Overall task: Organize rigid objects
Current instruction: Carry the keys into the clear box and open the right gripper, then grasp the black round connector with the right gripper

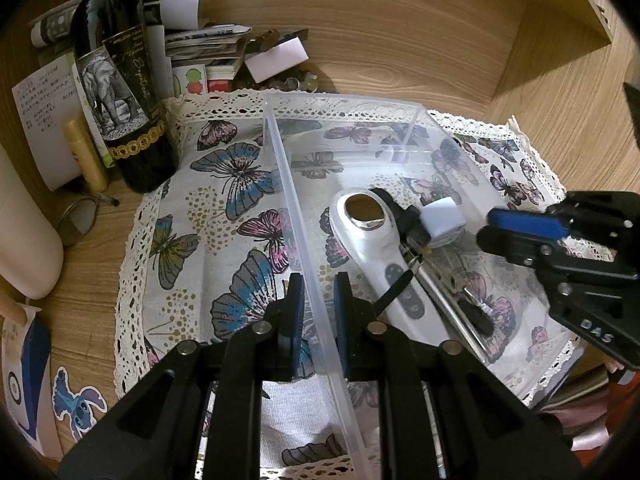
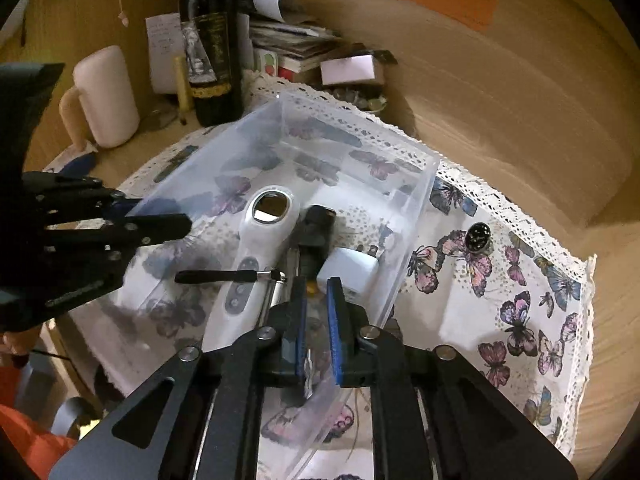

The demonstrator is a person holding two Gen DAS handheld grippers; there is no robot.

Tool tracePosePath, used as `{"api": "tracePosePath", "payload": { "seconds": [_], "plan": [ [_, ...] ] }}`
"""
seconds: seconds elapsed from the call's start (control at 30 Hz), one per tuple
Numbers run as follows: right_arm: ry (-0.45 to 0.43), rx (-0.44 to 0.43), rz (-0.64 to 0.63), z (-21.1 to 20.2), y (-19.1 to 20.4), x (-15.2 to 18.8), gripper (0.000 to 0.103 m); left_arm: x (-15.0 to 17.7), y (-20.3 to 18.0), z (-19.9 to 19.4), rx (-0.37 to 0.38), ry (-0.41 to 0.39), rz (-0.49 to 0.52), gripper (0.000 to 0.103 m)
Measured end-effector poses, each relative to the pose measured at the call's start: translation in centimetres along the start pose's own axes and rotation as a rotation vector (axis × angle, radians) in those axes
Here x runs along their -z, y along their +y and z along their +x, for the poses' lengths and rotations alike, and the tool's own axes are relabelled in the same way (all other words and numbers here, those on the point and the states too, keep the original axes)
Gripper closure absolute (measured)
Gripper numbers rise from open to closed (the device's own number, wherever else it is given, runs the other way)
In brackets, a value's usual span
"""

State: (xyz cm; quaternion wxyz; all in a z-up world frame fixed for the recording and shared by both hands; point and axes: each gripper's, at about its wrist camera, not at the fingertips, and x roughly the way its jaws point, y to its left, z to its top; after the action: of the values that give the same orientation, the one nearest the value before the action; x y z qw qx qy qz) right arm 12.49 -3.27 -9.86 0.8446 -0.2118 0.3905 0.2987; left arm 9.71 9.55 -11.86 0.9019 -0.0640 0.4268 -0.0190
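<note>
- Steadying the clear plastic bin is judged to be the left gripper's job: its jaws straddle the bin's long wall, slightly apart, and no firm clamp on the wall can be confirmed.
- The right gripper is held over the bin's near end, jaws slightly parted with nothing seen clamped between them; whether something thin is pinched lower down cannot be told.
- Already lying inside the bin are a white handheld device, a small white cube, a dark block and a slim black-handled tool.
- One loose piece, a small round metal object, lies outside on the butterfly cloth, just beside the bin's right wall; it is judged the next thing to be collected.
- The bin's wall should be cleared from above, not nudged.
- A wine bottle, a cream mug and a paper stack stand behind, well apart from the work.
</note>
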Motion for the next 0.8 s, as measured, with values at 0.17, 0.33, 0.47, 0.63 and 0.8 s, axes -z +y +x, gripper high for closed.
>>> {"api": "tracePosePath", "payload": {
  "seconds": [0.17, 0.33, 0.47, 0.63, 0.8],
  "plan": [
    [-0.071, 0.022, 0.031, -2.4, -0.9, -0.1, 0.073, 0.0, 0.0, 0.0, 0.001, -0.001, 0.0, 0.088],
    [-0.175, 0.042, 0.127, -5.7, -3.1, -0.2, 0.069, 0.0, 0.0, 0.0, 0.001, -0.001, 0.0, 0.088],
    [-0.25, 0.065, 0.237, -8.0, -6.1, -0.4, 0.067, 0.0, 0.0, 0.0, 0.001, 0.0, 0.0, 0.088],
    [-0.272, 0.118, 0.325, -7.8, -9.6, -1.3, 0.066, 0.0, 0.0, 0.0, -0.001, 0.003, -0.002, 0.088],
    [-0.187, 0.149, 0.363, -3.4, -12.3, -2.7, 0.066, 0.1, 0.1, 0.2, -0.005, 0.009, -0.003, 0.088]
  ]
}}
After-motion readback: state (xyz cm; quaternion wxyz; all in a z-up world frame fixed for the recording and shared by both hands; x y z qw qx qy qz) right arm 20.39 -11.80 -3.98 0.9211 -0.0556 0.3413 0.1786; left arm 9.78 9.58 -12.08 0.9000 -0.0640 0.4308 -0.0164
